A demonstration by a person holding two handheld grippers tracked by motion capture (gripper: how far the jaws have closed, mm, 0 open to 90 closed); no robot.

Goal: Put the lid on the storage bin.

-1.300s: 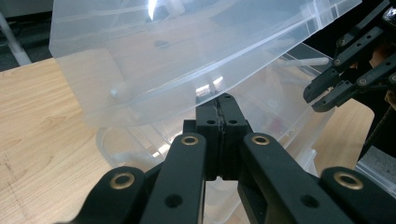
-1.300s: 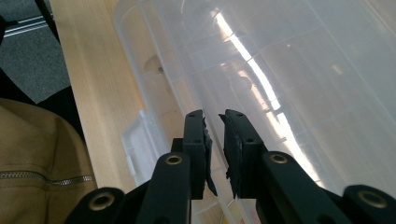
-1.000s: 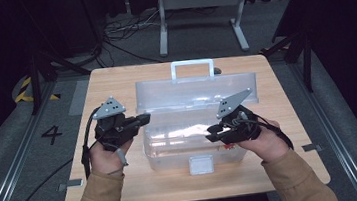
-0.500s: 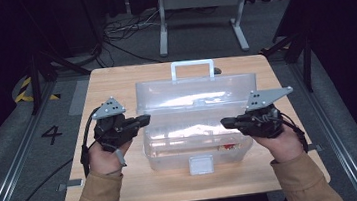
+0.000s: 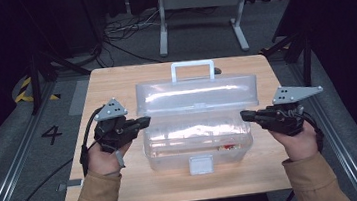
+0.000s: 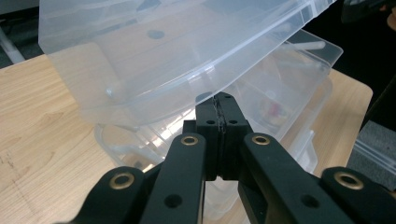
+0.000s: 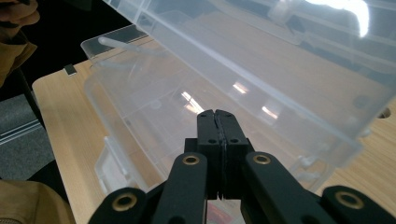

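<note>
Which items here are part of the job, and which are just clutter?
In the job:
- clear plastic box, lid raised
- left claw, shut, at the box's left end
- right claw, shut, off its right end

Lying about:
- small red item inside the box
- metal stand and cables on the floor

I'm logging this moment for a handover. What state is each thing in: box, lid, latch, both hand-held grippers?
Clear plastic box: standing on the table, open.
Lid: raised, tilted back, handle at the far edge.
Front latch: undone, hanging on the box's front wall.
Left hand-held gripper: shut, empty, tips at the box's left end.
Right hand-held gripper: shut, empty, just off the box's right end.
</note>
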